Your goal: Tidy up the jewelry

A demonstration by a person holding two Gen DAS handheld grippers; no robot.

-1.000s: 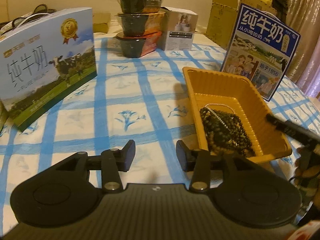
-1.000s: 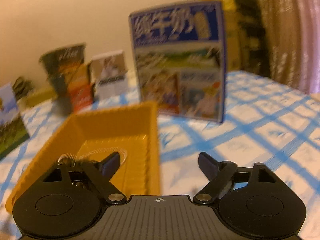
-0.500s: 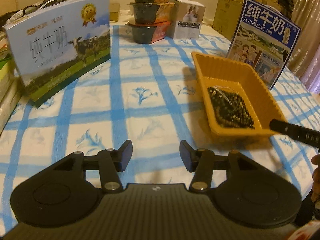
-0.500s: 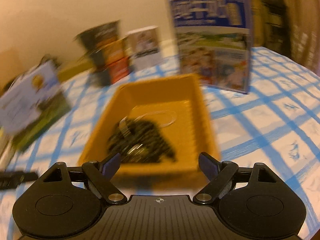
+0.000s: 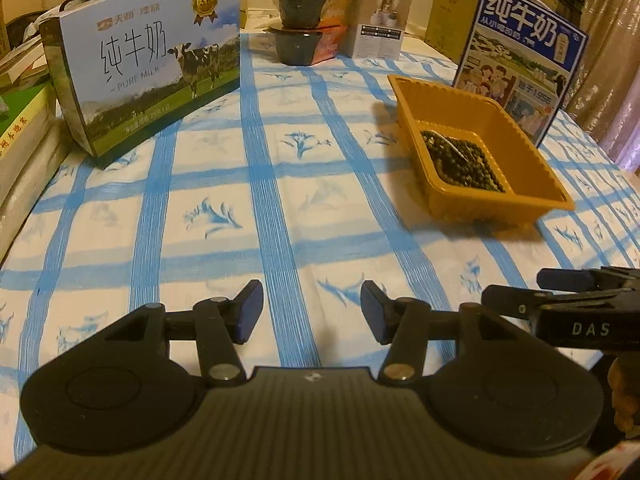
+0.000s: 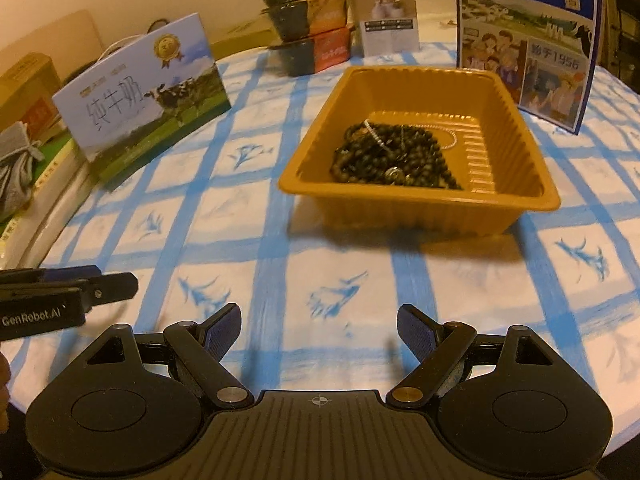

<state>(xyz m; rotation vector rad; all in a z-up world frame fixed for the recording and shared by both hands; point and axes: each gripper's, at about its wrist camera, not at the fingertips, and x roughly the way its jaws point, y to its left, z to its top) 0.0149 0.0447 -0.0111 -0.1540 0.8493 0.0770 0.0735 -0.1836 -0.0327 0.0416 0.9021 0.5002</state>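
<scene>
In the left wrist view, my left gripper [image 5: 312, 312] hangs over the checked cloth [image 5: 280, 184] with nothing between its fingers. Its jaws have just been opening and stand apart, half wide. Ahead and to the right I see the tray [image 5: 556, 196], orange, resting on the cloth. The beads [image 5: 464, 160], dark, lie in a heap inside it, toward its near left part, and a thin silver chain [image 5: 454, 145] lies across them. At the right edge the right gripper [image 5: 560, 300] comes into the picture from the side, near my own right finger; from here I cannot tell how wide it stands. Behind the tray stands a blue milk box [image 5: 520, 60]. On the far left stands a milk carton [image 5: 152, 68] with a cow on it, and at the back a stack of bowls [image 5: 308, 12] next to a small white box [image 5: 380, 28].

In the right wrist view, the right gripper [image 6: 319, 328] stands wide open over the cloth [image 6: 240, 240], empty. The tray [image 6: 420, 200] is straight ahead, well apart from the fingers. The beads [image 6: 392, 156] fill the middle of its floor, with the chain [image 6: 440, 136] running over them toward the right side. At the left edge the tip of the left gripper [image 6: 104, 284] shows. The milk box [image 6: 528, 40] stands just behind the tray on the right, the carton [image 6: 140, 100] on the left, the bowls [image 6: 308, 20] and white box [image 6: 388, 16] at the back.
</scene>
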